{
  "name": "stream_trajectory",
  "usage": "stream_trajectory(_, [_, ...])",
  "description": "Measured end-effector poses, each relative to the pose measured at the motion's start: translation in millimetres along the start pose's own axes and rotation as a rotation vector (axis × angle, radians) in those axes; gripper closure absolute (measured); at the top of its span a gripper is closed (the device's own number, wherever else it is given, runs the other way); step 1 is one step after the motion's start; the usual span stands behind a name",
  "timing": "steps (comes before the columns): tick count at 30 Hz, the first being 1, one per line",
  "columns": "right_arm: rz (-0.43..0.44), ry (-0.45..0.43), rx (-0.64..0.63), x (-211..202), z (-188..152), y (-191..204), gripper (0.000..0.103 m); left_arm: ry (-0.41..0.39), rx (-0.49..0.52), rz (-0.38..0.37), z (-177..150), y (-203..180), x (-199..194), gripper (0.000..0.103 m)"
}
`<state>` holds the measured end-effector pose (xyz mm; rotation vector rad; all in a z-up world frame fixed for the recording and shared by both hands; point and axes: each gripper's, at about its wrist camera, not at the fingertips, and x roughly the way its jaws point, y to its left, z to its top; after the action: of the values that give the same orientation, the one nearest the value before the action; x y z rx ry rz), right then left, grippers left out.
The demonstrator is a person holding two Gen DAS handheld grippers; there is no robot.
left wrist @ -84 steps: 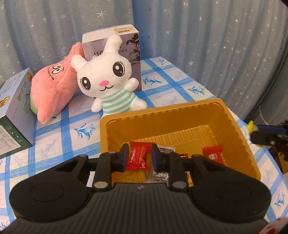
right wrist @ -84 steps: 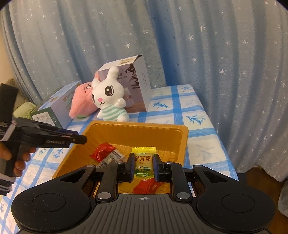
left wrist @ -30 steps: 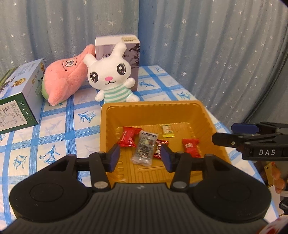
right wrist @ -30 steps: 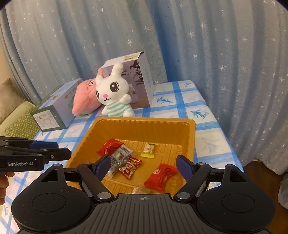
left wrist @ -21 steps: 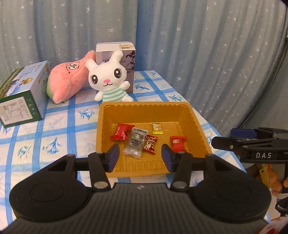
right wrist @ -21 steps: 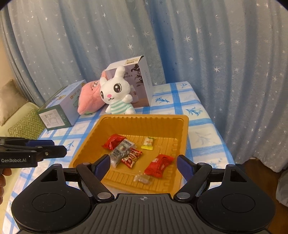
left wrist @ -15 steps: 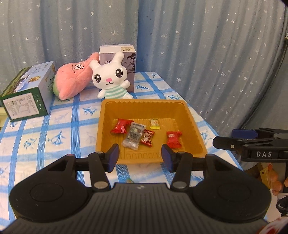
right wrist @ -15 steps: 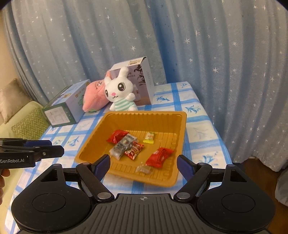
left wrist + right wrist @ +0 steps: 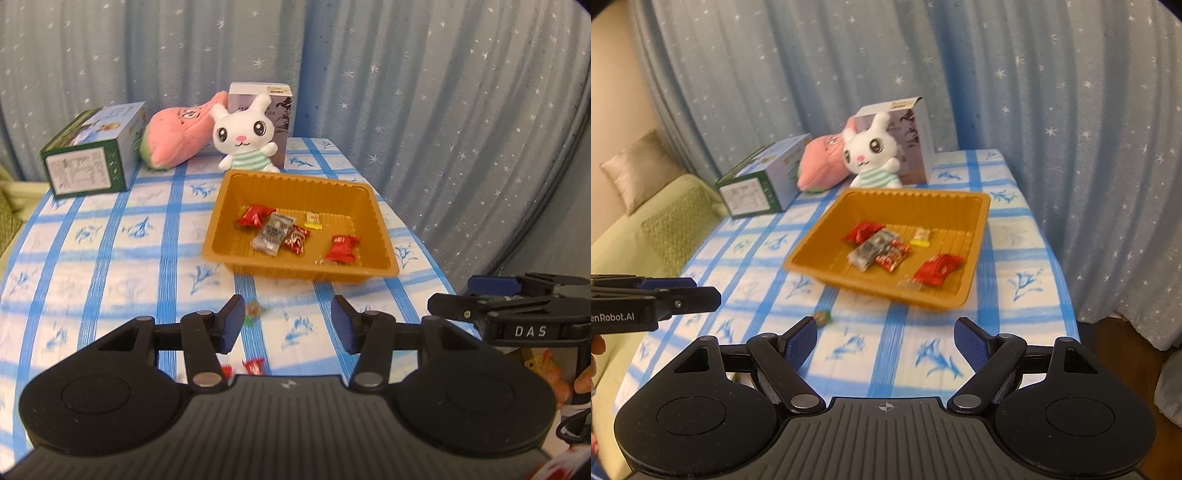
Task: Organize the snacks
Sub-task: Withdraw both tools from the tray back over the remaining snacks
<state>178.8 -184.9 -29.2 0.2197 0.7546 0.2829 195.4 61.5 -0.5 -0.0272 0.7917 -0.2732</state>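
Both grippers hang above the near part of a table (image 9: 110, 236) covered in a blue-and-white checked cloth, and each stands spread with nothing between its fingers: the left gripper (image 9: 287, 323) moderately apart, the right gripper (image 9: 885, 341) wider. An orange tray (image 9: 380, 236) sits beyond them, toward the far right of the table, and most snacks lie loose on its floor: a red packet (image 9: 254, 215) at the back left, a clear packet (image 9: 273, 235) beside it, a small dark-red packet (image 9: 296, 240) touching that one, a yellow candy (image 9: 313, 220) toward the back, and another red packet (image 9: 341, 248) at the front right with a tiny clear-wrapped candy (image 9: 325, 261) just beside it. Outside the tray, a small round candy (image 9: 253, 307) rests on the cloth near the left gripper's left finger, and two red wrappers (image 9: 253, 365) peek out just beneath that gripper's body. At the far end stand a white bunny (image 9: 243, 138), a pink plush (image 9: 177, 136), a tall box (image 9: 280, 107) behind the bunny, and a green box (image 9: 92, 155) to the left. In the right wrist view the left gripper (image 9: 701, 295) juts in from the left edge.
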Motion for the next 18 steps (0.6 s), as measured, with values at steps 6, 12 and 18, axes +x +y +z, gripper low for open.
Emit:
stream_trajectory(6, [0.033,0.036,-0.024,-11.6,-21.5,8.9,0.022,0.023,-0.033,0.021,-26.1,-2.7,-19.0,0.054])
stream_trajectory(12, [0.073,0.063,-0.048,-17.8,-40.1,19.9,0.022,0.042,-0.083,0.047,-52.5,-1.2,-34.1,0.054])
stream_trajectory(18, [0.106,0.093,-0.078,-19.8,-55.9,31.7,0.022,0.059,-0.124,0.067,-74.8,1.7,-45.6,0.054])
